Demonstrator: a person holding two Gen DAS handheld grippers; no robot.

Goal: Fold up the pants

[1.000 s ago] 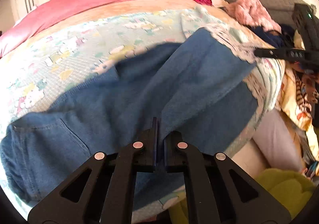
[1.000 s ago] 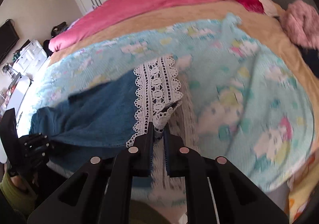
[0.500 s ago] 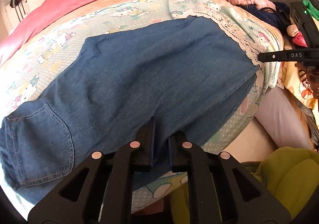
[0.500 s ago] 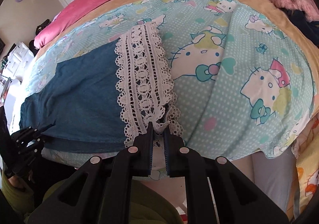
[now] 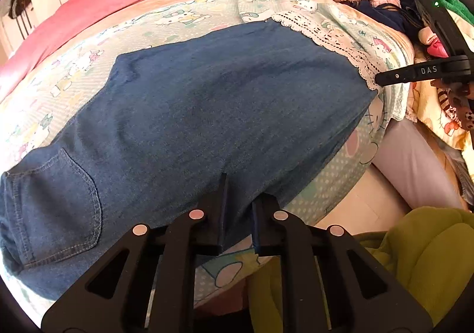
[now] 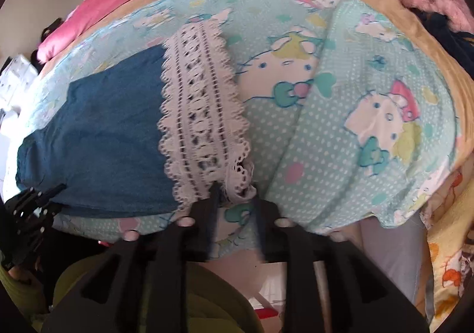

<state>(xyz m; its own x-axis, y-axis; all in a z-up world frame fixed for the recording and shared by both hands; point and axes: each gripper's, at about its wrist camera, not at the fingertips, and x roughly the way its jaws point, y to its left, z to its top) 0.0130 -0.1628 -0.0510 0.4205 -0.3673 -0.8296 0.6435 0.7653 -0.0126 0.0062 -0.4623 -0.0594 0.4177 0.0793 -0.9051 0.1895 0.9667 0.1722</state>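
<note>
On the bed, the pants lie flat near its edge. My left tongs pinch their near hem; my right tongs are opening off the lace cuff. Soft, limp denim: I'd grip hems and waistband.

**One readable word**

The only text that can be read is "DAS", in light capital letters. It stands on the black finger of the right gripper, which comes in from the right edge of the left wrist view. In the right wrist view no letters, numbers or signs can be read. The sheet has only cartoon cat pictures printed on it, and no words.
</note>
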